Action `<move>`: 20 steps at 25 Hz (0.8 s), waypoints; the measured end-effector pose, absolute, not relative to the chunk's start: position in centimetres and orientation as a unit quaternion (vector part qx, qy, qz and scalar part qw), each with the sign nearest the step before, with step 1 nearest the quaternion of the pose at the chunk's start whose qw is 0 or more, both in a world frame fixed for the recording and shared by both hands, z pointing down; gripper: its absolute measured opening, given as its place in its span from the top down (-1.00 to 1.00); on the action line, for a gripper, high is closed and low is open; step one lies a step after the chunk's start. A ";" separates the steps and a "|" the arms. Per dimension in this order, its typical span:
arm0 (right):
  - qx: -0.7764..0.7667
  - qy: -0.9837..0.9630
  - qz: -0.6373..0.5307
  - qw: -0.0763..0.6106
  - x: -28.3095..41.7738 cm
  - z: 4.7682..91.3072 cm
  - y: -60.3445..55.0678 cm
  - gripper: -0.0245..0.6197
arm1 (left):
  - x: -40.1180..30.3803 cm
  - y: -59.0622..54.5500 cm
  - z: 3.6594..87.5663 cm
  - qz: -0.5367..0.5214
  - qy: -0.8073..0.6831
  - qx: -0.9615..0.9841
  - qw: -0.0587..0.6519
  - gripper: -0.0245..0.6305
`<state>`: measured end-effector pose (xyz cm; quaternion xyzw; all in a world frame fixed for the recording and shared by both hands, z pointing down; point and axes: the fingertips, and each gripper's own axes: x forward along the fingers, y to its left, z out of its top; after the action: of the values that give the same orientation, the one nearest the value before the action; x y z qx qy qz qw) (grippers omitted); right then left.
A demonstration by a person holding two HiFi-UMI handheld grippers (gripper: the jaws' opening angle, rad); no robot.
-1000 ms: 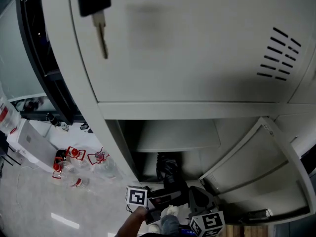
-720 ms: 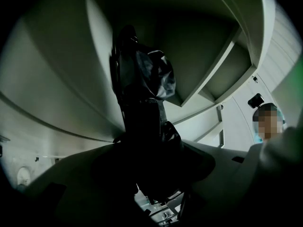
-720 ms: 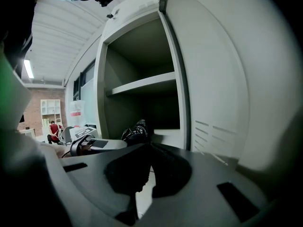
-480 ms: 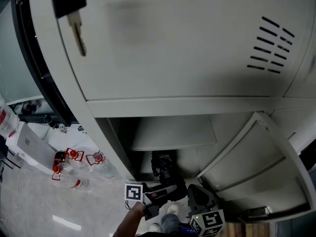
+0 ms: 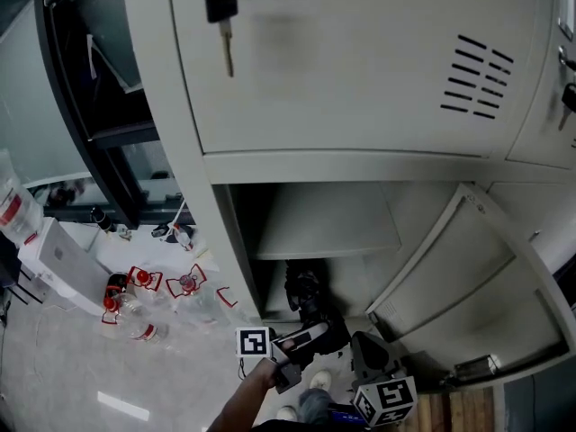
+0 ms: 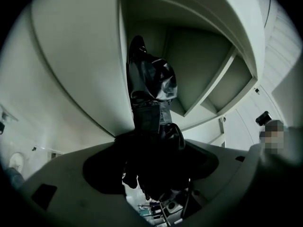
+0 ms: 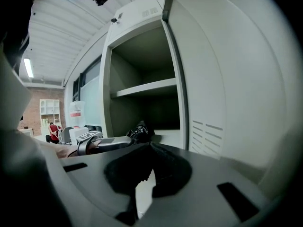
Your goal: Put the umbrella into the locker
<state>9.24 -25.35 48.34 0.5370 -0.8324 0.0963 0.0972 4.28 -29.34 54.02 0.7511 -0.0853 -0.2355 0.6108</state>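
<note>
The black folded umbrella (image 5: 306, 297) (image 6: 150, 82) lies with its far end inside the locker's open bottom compartment (image 5: 326, 232), against the left wall. My left gripper (image 5: 290, 347) (image 6: 154, 162) is shut on its near end, at the mouth of the compartment. In the right gripper view the umbrella (image 7: 139, 130) and the left gripper (image 7: 102, 144) show low at the left, before the open compartment (image 7: 147, 65). My right gripper (image 5: 371, 363) (image 7: 144, 171) hangs just right of the left one, its pads together with nothing between them.
The compartment's door (image 5: 468, 286) stands swung open to the right. A key (image 5: 225, 39) hangs from the closed door above. Several water bottles (image 5: 144, 297) and a white box (image 5: 56, 261) sit on the floor at the left. A dark glass frame (image 5: 90, 106) stands behind.
The head view has swung, so the locker sits further right in the picture. My left gripper stays shut on the umbrella at the compartment's mouth; the right gripper has hardly moved.
</note>
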 end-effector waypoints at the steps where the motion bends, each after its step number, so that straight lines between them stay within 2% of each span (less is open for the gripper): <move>1: 0.537 -0.832 0.096 0.097 9.2 48.3 -25.1 0.92 | 4.1 -29.2 54.0 -0.241 -0.088 0.750 0.610 -0.06; 10: 0.540 -0.832 0.088 0.096 8.9 47.9 -23.2 0.92 | 3.6 -27.0 53.9 -0.255 -0.105 0.742 0.610 -0.06; 20: 0.533 -0.838 0.069 0.097 7.7 47.4 -22.0 0.92 | 1.1 -24.7 53.6 -0.236 -0.158 0.765 0.578 -0.06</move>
<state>7.73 -21.97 47.37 0.5326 -0.8380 0.0689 0.0966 1.09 -24.69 53.64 0.7651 -0.1581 -0.2356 0.5780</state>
